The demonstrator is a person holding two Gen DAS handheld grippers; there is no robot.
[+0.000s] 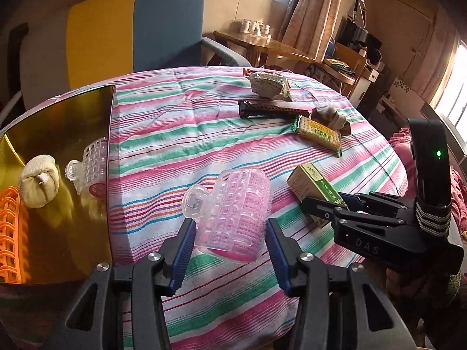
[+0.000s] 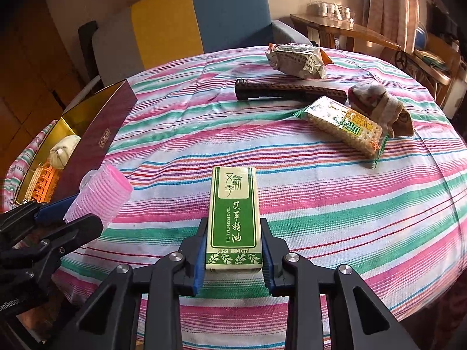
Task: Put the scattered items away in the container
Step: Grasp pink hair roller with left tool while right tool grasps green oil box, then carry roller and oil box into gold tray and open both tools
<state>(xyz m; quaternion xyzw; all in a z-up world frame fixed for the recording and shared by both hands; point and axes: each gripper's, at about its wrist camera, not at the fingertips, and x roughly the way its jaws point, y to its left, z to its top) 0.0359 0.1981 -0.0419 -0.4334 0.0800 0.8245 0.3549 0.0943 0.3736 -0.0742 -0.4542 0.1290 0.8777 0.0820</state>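
Left gripper (image 1: pixel 230 233): fingers spread either side of a pink hair roller (image 1: pixel 233 213), gaps visible on both sides; not clamped. Roller lies near centre on the striped tablecloth (image 1: pixel 175 134), just right of the container.

Right gripper (image 2: pixel 233 250): blue pads pressed against both sides of a green essential-oil box (image 2: pixel 233 215), near centre-right of the table.

Container (image 1: pixel 58 151): gold-lined box at the left table edge, holding a rolled cream sock (image 1: pixel 39 183), an orange roller (image 1: pixel 11 233) and a clear roller (image 1: pixel 93 157).

Far right, scattered: cracker packet (image 2: pixel 344 125), dark comb (image 2: pixel 289 90), rolled sock bundle (image 2: pixel 379 102), crumpled snack wrapper (image 2: pixel 297 58).
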